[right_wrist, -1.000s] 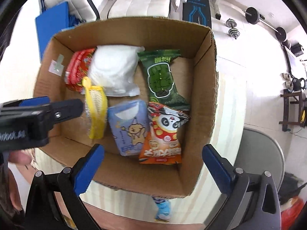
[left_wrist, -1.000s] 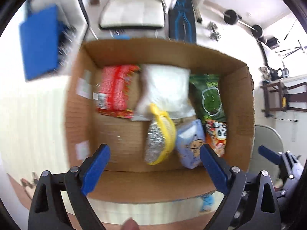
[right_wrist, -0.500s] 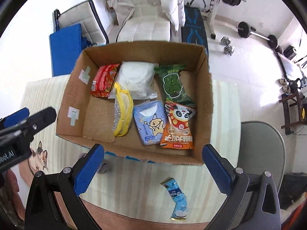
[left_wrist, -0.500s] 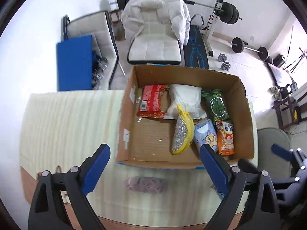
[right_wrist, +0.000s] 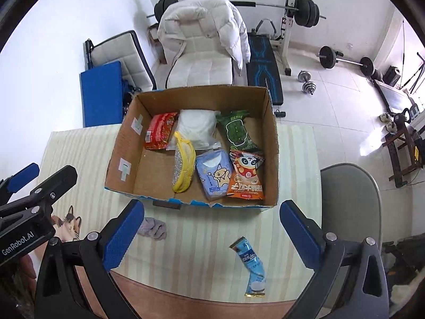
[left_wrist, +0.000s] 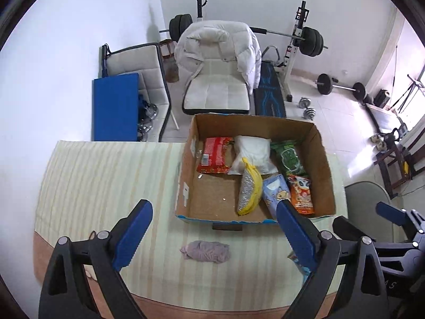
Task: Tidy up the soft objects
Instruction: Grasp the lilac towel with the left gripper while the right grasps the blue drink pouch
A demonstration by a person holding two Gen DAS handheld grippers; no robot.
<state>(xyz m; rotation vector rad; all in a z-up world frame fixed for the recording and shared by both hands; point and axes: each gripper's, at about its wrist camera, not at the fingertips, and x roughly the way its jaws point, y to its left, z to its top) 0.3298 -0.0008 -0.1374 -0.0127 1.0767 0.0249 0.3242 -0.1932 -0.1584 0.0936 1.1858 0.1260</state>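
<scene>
An open cardboard box [left_wrist: 187,186] [right_wrist: 118,159] stands on the striped table. It holds a red packet [left_wrist: 213,154], a white bag [left_wrist: 252,150], a green packet [left_wrist: 289,156], a yellow scrubber [left_wrist: 248,191], a light-blue pack [right_wrist: 213,174] and an orange panda packet [right_wrist: 247,180]. A crumpled mauve cloth [left_wrist: 205,250] [right_wrist: 154,227] lies on the table in front of the box. A light-blue sachet [right_wrist: 251,263] lies near the table's front edge. My left gripper [left_wrist: 212,236] is open and empty above the cloth. My right gripper [right_wrist: 212,235] is open and empty above the sachet.
A white chair with a puffy jacket [left_wrist: 217,63], a blue mat [left_wrist: 115,106], a weight bench and barbells [left_wrist: 310,42] stand beyond the table. A grey chair [right_wrist: 350,202] stands to the right. A cat picture [right_wrist: 69,224] shows on the table's left front.
Both grippers have pulled back and up from over the box. The table, the cloth and the sachet have come into view. Both stay open and empty.
</scene>
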